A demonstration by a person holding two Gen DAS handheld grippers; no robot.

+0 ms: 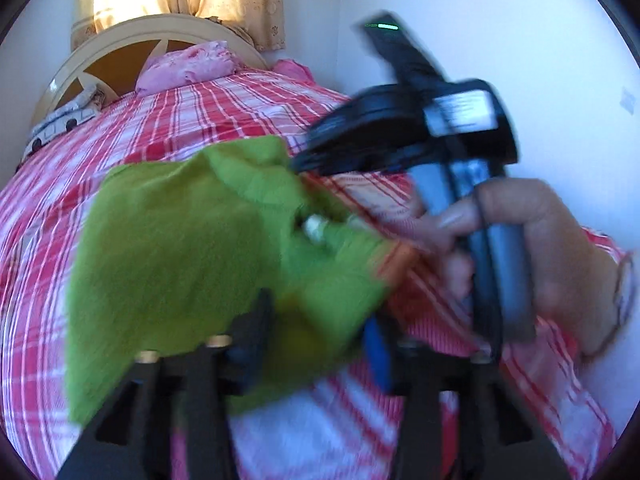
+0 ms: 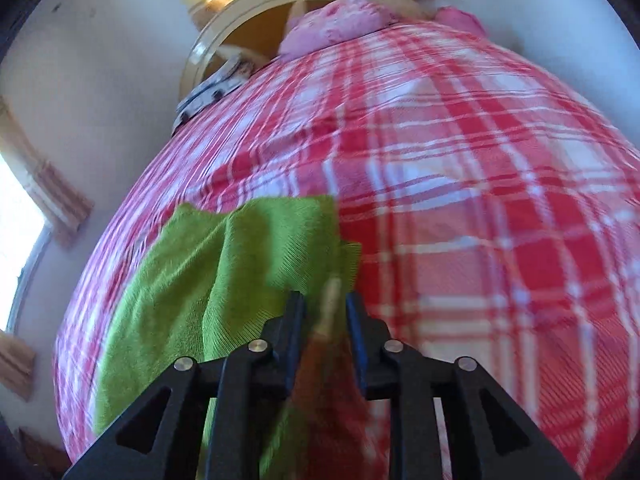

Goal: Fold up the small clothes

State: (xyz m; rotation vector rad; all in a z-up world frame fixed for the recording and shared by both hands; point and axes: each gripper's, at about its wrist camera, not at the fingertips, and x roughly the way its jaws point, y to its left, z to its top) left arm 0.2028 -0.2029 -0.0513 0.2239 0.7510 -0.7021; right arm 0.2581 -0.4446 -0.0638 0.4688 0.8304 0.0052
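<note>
No lettering could be read — the white label (image 1: 464,114) on the right gripper's black body, at about two o'clock, was blurred beyond reading.

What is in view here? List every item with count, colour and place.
garment: one, green, lying on the bed cover in front of both tongs
bed cover: one, red and white check, over the whole bed
pillow: one, pink, at the head of the bed
headboard: one, cream rim with brown panels, behind the pillow
patterned cloth: one, grey and white, bed edge by the headboard
curtain: one, yellow-tan, above the headboard
wall: white, behind and beside the bed
hand: one, gripping the right tongs' handle
left tongs: black, jaws apart, garment draped over them
right tongs: black, jaws slightly apart at the garment's edge
</note>
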